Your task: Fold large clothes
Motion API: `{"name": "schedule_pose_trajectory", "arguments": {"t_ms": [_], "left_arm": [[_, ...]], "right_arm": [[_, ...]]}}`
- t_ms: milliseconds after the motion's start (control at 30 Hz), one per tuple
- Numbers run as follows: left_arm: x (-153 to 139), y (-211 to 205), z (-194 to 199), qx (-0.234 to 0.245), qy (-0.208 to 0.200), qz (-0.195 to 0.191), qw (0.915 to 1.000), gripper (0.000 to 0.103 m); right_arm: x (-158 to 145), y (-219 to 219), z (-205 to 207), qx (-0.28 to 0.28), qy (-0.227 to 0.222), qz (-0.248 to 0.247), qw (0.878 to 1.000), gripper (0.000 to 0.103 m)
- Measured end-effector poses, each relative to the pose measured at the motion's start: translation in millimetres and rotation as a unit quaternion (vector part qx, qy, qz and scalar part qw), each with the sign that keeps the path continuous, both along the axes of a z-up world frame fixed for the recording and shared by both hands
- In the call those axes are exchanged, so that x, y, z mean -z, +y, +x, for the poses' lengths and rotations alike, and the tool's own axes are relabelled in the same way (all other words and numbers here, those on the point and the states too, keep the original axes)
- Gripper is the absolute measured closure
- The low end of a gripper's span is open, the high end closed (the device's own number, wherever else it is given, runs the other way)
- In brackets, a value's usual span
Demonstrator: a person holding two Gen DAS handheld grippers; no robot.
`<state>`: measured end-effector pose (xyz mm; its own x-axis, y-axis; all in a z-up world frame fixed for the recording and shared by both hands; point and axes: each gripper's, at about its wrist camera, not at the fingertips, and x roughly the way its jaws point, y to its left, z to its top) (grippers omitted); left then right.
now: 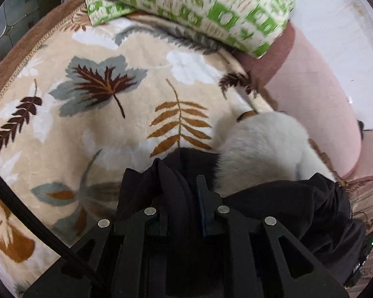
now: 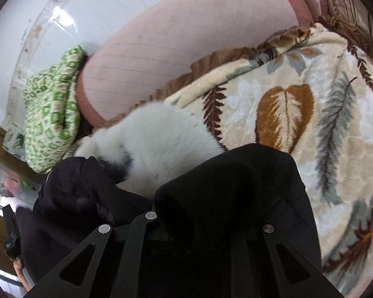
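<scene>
I see the leaf-print blanket [image 1: 99, 114] covering the bed, the black garment [image 2: 231, 181] with its white fur trim [image 2: 161, 134] bunched near its headboard edge. My left gripper [image 1: 184, 186] pinches black cloth; my right gripper [image 2: 206, 221] is buried, grip undeterminable. The garment spans between both.

Open blanket [image 1: 126, 134] ahead; pillow [image 1: 199, 5] beyond

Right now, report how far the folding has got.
Early stage. Done: nothing shows a finished fold. In hand: both grippers, left gripper and right gripper, are shut on the black garment with its white fur trim, lifted over the leaf blanket. Left: lay it flat, fold it.
</scene>
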<state>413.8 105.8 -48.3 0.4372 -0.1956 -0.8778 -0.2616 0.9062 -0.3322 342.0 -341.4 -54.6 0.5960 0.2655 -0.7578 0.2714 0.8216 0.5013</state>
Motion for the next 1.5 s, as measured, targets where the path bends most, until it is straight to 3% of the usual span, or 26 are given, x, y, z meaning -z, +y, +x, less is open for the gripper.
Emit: {"name": "schedule_pose_trajectory", "arguments": {"t_ms": [133, 267, 333, 433, 500, 600, 700, 767, 867, 933, 1000, 1100, 1233, 1367, 1500], "left_arm": [[13, 0, 8, -0.003, 0.009, -0.023, 0.9997, 0.084], [-4, 23, -1, -0.008, -0.028, -0.119, 0.9925, 0.053], [-18, 33, -9, -0.016, -0.049, -0.134, 0.9897, 0.047], [-43, 42, -19, -0.02, -0.07, -0.105, 0.9918, 0.047], [-59, 51, -28, -0.029, -0.083, -0.094, 0.9917, 0.047], [-83, 51, -47, -0.025, -0.105, -0.057, 0.9925, 0.047], [-107, 33, -72, 0.002, -0.13, 0.025, 0.9912, 0.046], [-117, 6, -90, 0.042, -0.152, 0.087, 0.9836, 0.043], [-116, -29, -110, 0.103, -0.169, 0.116, 0.9734, 0.043], [-112, -52, -119, 0.135, -0.18, 0.111, 0.968, 0.043], [-103, -74, -118, 0.153, -0.179, 0.13, 0.9631, 0.043], [-83, -95, -90, 0.152, -0.16, 0.165, 0.9614, 0.043], [-45, -94, -32, 0.102, -0.112, 0.224, 0.9626, 0.043], [-13, -76, 5, 0.072, -0.083, 0.197, 0.9742, 0.033], [8, -61, 32, 0.055, -0.081, 0.167, 0.981, 0.018]], "right_arm": [[18, -13, 10, 0.018, 0.015, 0.046, 0.999, 0.087], [12, -24, 7, 0.015, 0.015, 0.081, 0.996, 0.084], [2, -24, 2, 0.005, 0.005, 0.079, 0.997, 0.079], [-12, -26, -7, 0.003, -0.009, 0.079, 0.997, 0.065], [-22, -29, -15, 0.019, -0.019, 0.081, 0.996, 0.051], [-41, -35, -28, 0.046, -0.04, 0.062, 0.996, 0.04], [-74, -32, -50, 0.07, -0.076, 0.008, 0.995, 0.034], [-93, -14, -64, 0.044, -0.093, -0.025, 0.994, 0.034], [-106, 25, -85, -0.019, -0.11, -0.036, 0.993, 0.034], [-103, 53, -101, -0.06, -0.123, -0.013, 0.99, 0.035], [-93, 80, -109, -0.096, -0.127, -0.011, 0.987, 0.051], [-71, 112, -94, -0.134, -0.11, -0.051, 0.984, 0.057], [-46, 123, -37, -0.103, -0.085, -0.125, 0.983, 0.056], [-9, 119, 16, -0.075, -0.021, -0.146, 0.986, 0.051], [18, 130, 40, -0.075, -0.023, -0.196, 0.978, 0.043]]}}
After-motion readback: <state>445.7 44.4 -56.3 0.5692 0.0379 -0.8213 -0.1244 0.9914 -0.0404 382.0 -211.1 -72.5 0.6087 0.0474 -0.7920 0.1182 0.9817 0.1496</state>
